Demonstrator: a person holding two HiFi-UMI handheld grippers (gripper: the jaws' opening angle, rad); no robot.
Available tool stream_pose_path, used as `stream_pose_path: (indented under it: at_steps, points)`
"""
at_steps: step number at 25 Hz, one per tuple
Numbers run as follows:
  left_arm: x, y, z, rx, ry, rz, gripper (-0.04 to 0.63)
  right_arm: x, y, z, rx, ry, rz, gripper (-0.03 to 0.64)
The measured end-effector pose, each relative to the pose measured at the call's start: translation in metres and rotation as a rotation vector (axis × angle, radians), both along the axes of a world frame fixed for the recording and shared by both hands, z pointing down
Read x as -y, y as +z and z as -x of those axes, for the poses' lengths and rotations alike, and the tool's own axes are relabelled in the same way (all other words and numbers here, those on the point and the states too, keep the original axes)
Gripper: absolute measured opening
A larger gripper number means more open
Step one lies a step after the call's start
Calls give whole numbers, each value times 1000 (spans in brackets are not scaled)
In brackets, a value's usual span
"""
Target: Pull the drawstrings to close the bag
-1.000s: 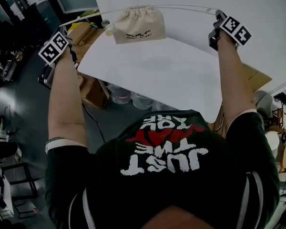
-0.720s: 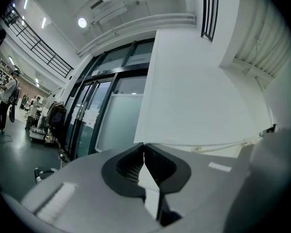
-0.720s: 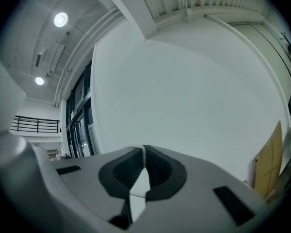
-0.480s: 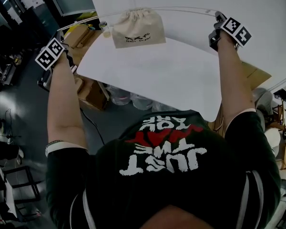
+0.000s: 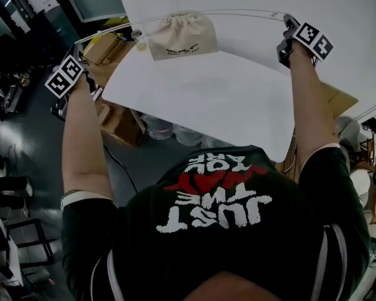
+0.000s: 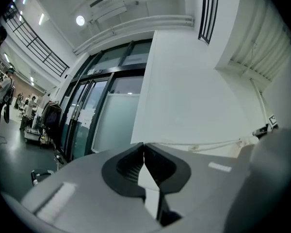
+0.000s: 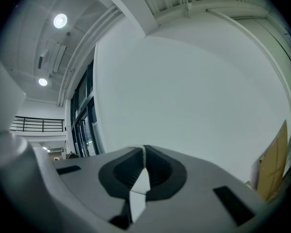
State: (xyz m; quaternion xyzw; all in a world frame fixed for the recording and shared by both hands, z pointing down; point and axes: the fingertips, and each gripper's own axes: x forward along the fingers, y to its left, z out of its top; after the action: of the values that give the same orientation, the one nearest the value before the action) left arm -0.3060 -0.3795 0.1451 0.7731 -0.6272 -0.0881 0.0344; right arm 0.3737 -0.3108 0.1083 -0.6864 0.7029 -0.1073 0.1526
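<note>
A beige cloth bag point(image 5: 182, 35) with dark print lies on the white table point(image 5: 238, 99), its mouth gathered into pleats at the far side. One white drawstring point(image 5: 109, 30) runs left from the mouth, past the table's edge, to my left gripper point(image 5: 81, 46), which is shut on it. In the left gripper view the cord point(image 6: 208, 143) leaves the closed jaw tips point(image 6: 144, 144) toward the right. The other drawstring point(image 5: 244, 11) stretches right to my right gripper point(image 5: 287, 19), also shut. The right gripper view shows its jaws point(image 7: 144, 147) closed; the cord is not clear there.
A small jar point(image 5: 138, 36) stands at the table's left edge beside the bag. Cardboard boxes point(image 5: 116, 118) and clear plastic containers point(image 5: 166, 127) sit on the floor below the table's left side. A cardboard sheet point(image 5: 335, 99) leans at the right.
My left gripper has moved left and a little toward me, off the table's edge, drawing its cord out. The right gripper and the bag have barely moved.
</note>
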Motion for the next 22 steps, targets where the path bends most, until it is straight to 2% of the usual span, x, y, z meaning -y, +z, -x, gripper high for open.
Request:
stream_pose_path:
  at_steps: [4, 8, 11, 19, 22]
  points:
    - [-3, 1, -5, 6, 14, 1, 12, 1, 1, 6, -50, -17, 10, 8]
    - [-8, -4, -19, 51, 46, -9, 12, 0, -1, 8, -104, -31, 9, 8]
    - [-13, -7, -35, 69, 91, -24, 12, -5, 2, 11, -104, -66, 12, 8]
    - [-18, 24, -118, 178, 232, 3, 13, -13, 41, 31, -189, -137, 81, 9]
    - [-19, 40, -145, 190, 282, 13, 12, -13, 59, 39, -197, -150, 105, 8]
